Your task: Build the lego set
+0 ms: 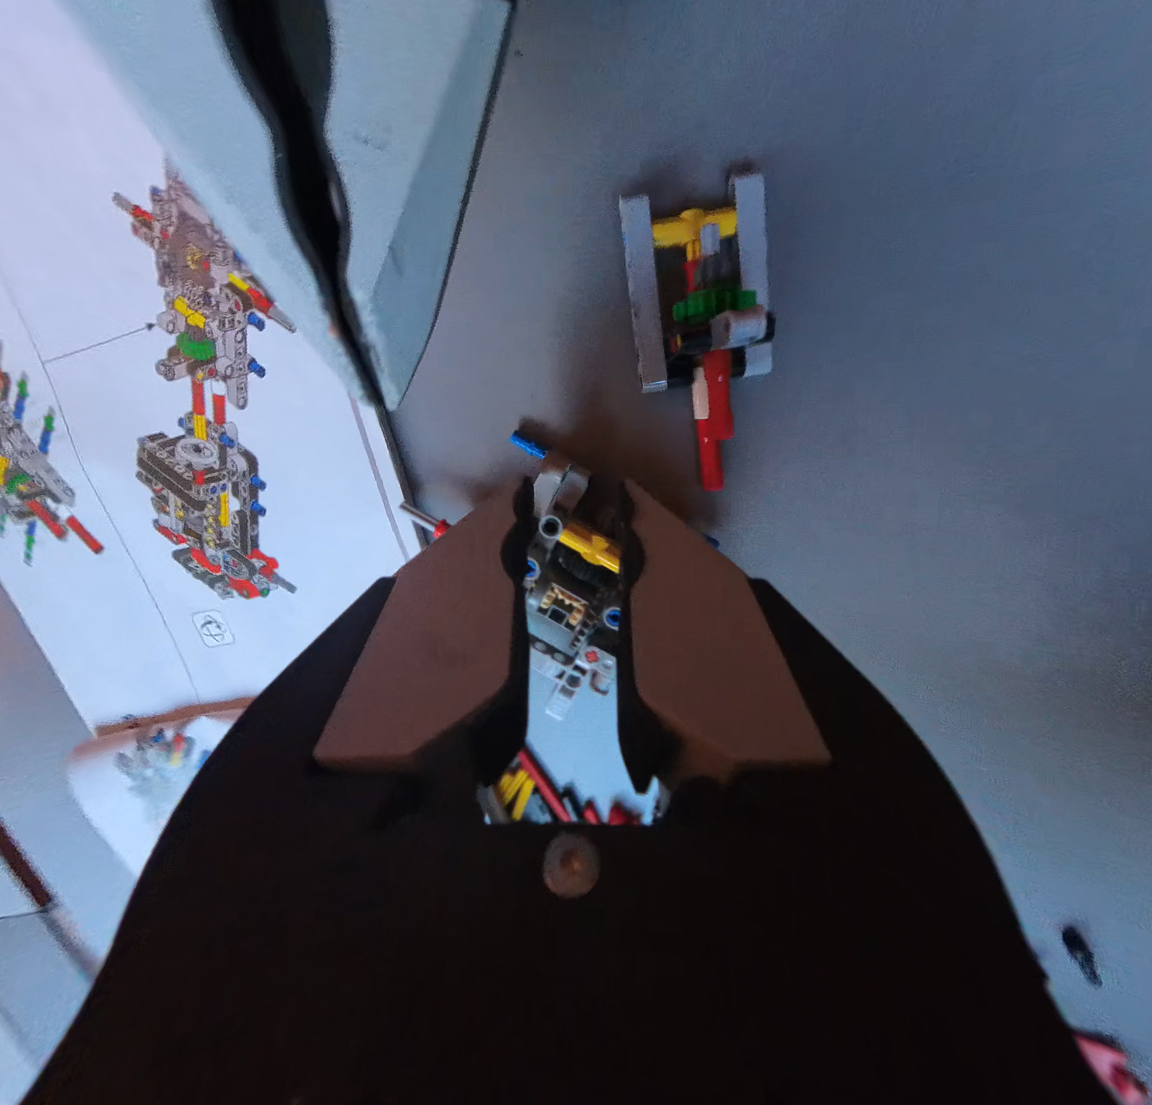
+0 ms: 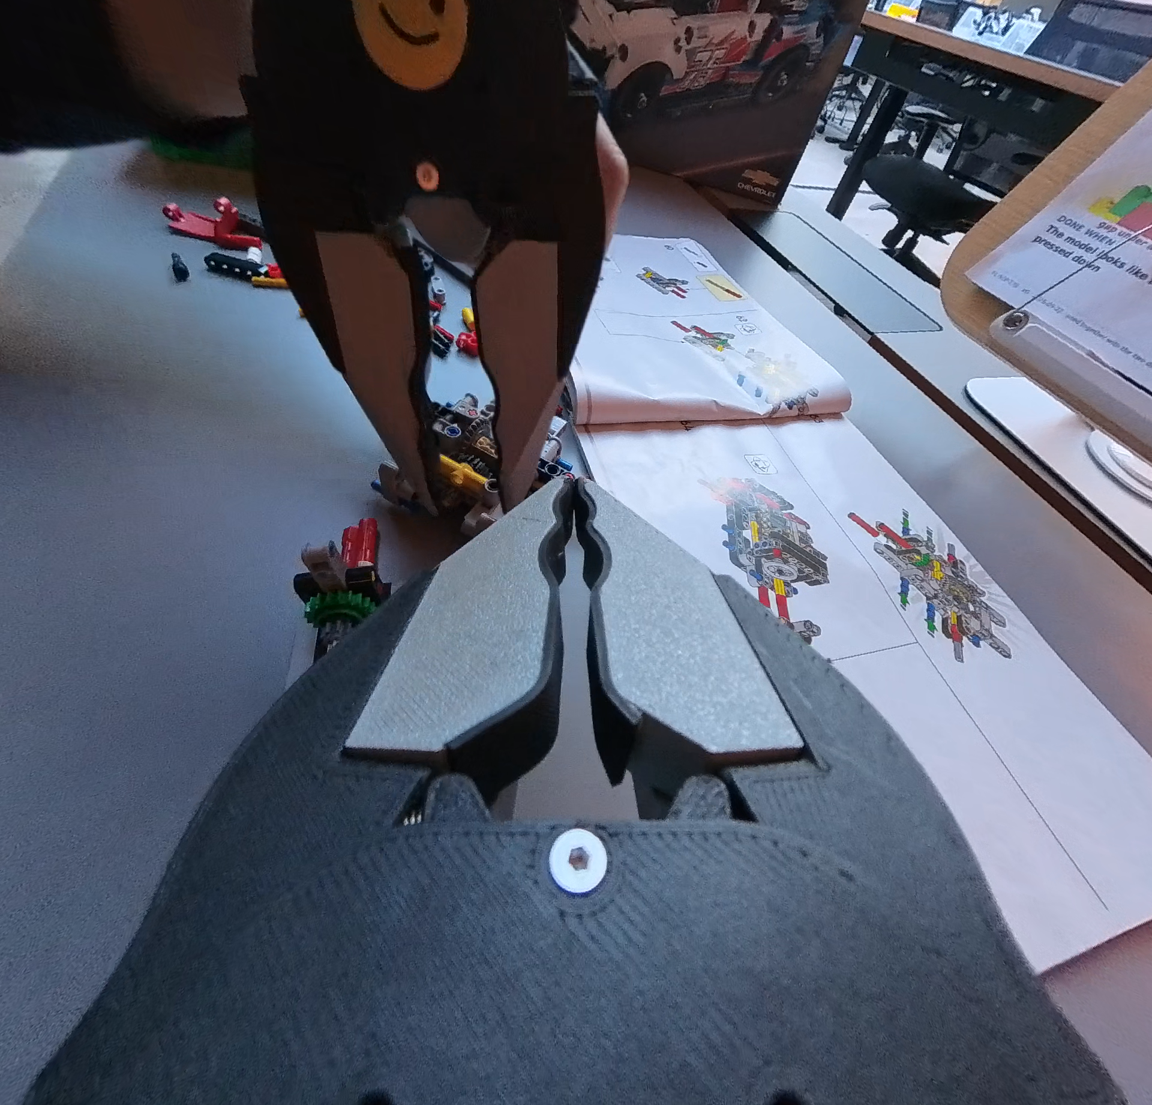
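Note:
My left gripper [image 1: 576, 489] points down at the grey table [image 1: 935, 514], its two fingers on either side of a grey building-brick assembly [image 1: 570, 601] with a yellow piece and black gear. The pads press on its sides. The right wrist view shows the left gripper [image 2: 467, 507] from the front with its tips at the table around the assembly [image 2: 461, 445]. My right gripper [image 2: 573, 482] is shut with nothing between its pads, just in front of that assembly. It also shows in the left wrist view [image 1: 374, 327] at the upper left.
A second small assembly [image 1: 698, 289] with a green gear and red pieces lies nearby, also in the right wrist view [image 2: 340, 582]. An open instruction booklet [image 2: 810, 514] lies on the right. Loose parts [image 2: 206, 224] and a car-picture box [image 2: 717, 46] lie behind. A monitor stand [image 2: 1060, 420] is far right. Left tips to right tips: about 7 cm.

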### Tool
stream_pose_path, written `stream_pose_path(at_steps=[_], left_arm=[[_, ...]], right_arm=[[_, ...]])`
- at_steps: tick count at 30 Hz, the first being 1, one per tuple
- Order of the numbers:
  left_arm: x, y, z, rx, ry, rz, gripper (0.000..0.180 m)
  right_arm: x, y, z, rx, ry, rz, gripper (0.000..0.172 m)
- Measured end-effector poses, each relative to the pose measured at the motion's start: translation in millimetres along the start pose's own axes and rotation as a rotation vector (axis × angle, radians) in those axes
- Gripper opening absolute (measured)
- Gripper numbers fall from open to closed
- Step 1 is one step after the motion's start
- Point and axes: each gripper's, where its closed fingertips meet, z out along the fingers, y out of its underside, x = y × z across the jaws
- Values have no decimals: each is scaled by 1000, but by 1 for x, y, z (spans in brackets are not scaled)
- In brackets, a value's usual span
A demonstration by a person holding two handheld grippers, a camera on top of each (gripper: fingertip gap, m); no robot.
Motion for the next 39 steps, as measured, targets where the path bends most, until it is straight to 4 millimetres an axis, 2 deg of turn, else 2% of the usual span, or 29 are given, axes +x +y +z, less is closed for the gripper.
stream_pose_path(at_steps=[5,8,14,17,19,22,24,25,27,29,32,34,39], left_arm=[[-10,2,6,-155,10,69,19],[-8,9,10,-227,45,79,14],[-9,11,9,-188,11,47,14],[-10,3,-2,-6,-69,-14,13],[-12,-11,-19,236,-135,-84,13],[-11,-32,-60,695,-235,-180,13],[-6,-37,-82,942,-291,-204,12],[-2,-37,-86,1018,-310,-199,12],[6,-36,-82,1074,-325,-195,12],[15,-37,-69,1053,-298,-195,12],[25,-42,-70,1048,-285,-158,12],[28,-38,-67,1022,-282,-158,12],[33,-29,-75,1050,-323,-166,12]], right_arm=[[1,-2,-5,5,1,-9,0],[0,-4,-9,13,-3,-9,0],[-5,-8,-13,23,-18,-20,0],[-8,-9,-14,18,-33,-40,0],[-10,-11,-16,29,-48,-49,0],[-16,-15,-18,56,-89,-31,0],[-23,-20,-17,84,-120,-17,6],[-28,-22,-15,96,-134,-15,9],[-35,-25,-11,109,-138,-32,11],[-41,-27,-7,115,-136,-64,13],[-55,-22,3,85,-179,-103,13],[-60,-16,9,51,-185,-133,16],[-66,-26,19,56,-146,-215,18]])
